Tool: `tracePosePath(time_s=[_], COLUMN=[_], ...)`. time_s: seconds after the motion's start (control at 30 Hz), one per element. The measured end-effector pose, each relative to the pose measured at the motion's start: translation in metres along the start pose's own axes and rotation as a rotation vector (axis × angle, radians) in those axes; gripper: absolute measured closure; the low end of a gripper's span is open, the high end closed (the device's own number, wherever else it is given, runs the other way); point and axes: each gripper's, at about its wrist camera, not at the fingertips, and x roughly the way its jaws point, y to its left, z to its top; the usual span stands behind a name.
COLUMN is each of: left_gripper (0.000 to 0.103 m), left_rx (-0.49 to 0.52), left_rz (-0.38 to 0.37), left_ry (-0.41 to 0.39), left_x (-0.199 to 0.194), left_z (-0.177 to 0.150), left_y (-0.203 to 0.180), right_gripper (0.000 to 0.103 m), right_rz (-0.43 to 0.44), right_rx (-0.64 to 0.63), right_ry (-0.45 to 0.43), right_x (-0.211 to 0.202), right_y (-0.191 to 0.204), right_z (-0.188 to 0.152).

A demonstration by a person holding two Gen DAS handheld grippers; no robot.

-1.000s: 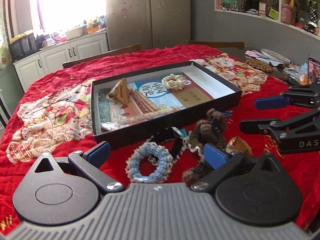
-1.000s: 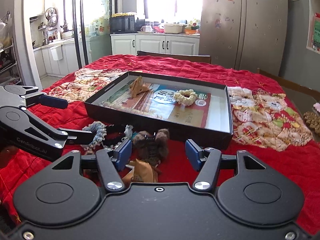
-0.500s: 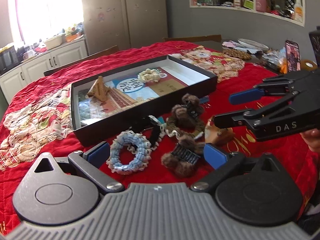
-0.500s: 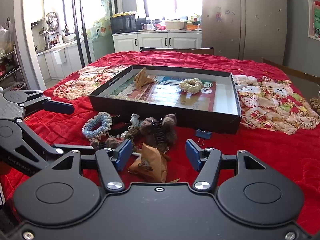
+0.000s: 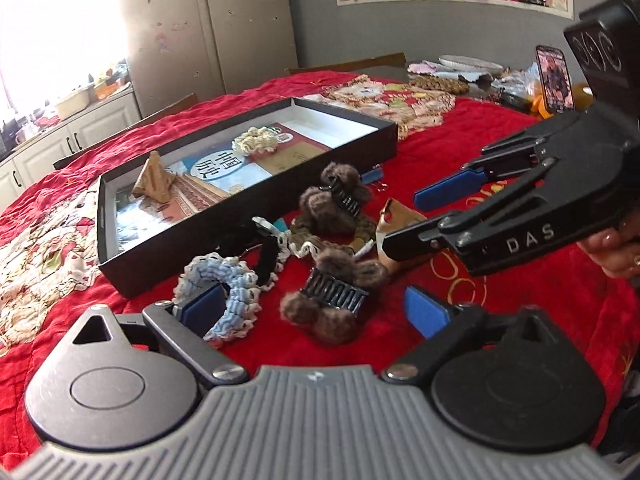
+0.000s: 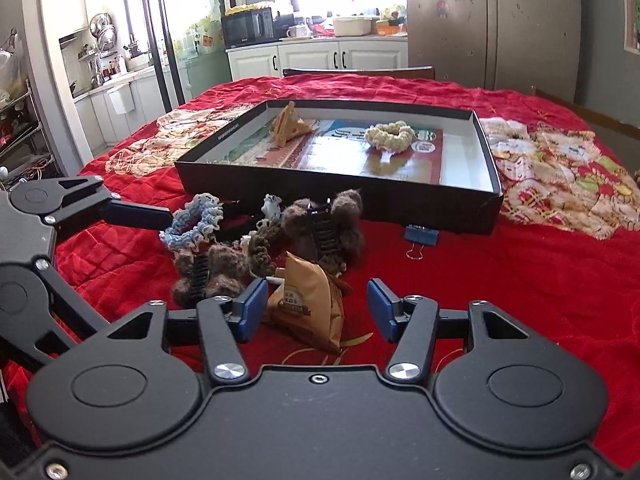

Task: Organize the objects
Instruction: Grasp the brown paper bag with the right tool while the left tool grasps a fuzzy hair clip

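A black tray (image 5: 256, 220) (image 6: 486, 152) on the red cloth holds a brown paper packet (image 5: 154, 178) (image 6: 288, 124) and a cream scrunchie (image 5: 258, 140) (image 6: 390, 136). In front of it lie a blue scrunchie (image 5: 218, 288) (image 6: 192, 220), two brown furry hair claws (image 5: 332, 300) (image 5: 340, 200) (image 6: 324, 224) (image 6: 208, 272) and another brown packet (image 6: 312, 304) (image 5: 396, 216). My left gripper (image 5: 316, 308) is open around the near furry claw. My right gripper (image 6: 316, 308) (image 5: 408, 220) is open, its fingers either side of the packet.
A blue binder clip (image 6: 420, 236) lies by the tray's near corner. A phone (image 5: 554, 80) and clutter stand at the table's far right. Patchwork cloths (image 6: 560, 176) lie beside the tray. Chairs, cabinets and a fridge stand behind the table.
Both grippers have moved lower and closer to the pile. The right gripper now straddles the brown packet. The left gripper has swung right towards the near furry claw.
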Motion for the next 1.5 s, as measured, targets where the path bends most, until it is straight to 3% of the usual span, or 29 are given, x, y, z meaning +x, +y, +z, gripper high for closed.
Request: tracePosePath(time_s=[0.33,0.5,0.57,0.67,0.9,1.5], left_gripper=[0.018,0.028,0.039,0.046,0.056,0.061], left_rx=[0.000,-0.022,-0.026,-0.032,-0.030,-0.066], left_rz=[-0.008,-0.011,-0.015,-0.030,-0.025,-0.032], left_ry=[0.004,0.000,0.001,0.010,0.011,0.007], left_x=[0.011,0.012,0.012,0.012,0.012,0.006], left_z=[-0.001,0.000,0.000,0.000,0.001,0.004], left_y=[-0.001,0.002,0.003,0.003,0.000,0.004], right_gripper=[0.068,0.069,0.069,0.072,0.073,0.077], right_rz=[0.035,0.025,0.022,0.022,0.020,0.027], right_rx=[0.024,0.004,-0.005,-0.013,-0.030,-0.030], right_ry=[0.020,0.017,0.016,0.017,0.014,-0.006], right_x=[0.004,0.003,0.003,0.003,0.002,-0.007], right_y=[-0.003,0.002,0.003,0.004,0.006,0.006], right_z=[-0.002,-0.002,-0.003,-0.003,-0.004,-0.004])
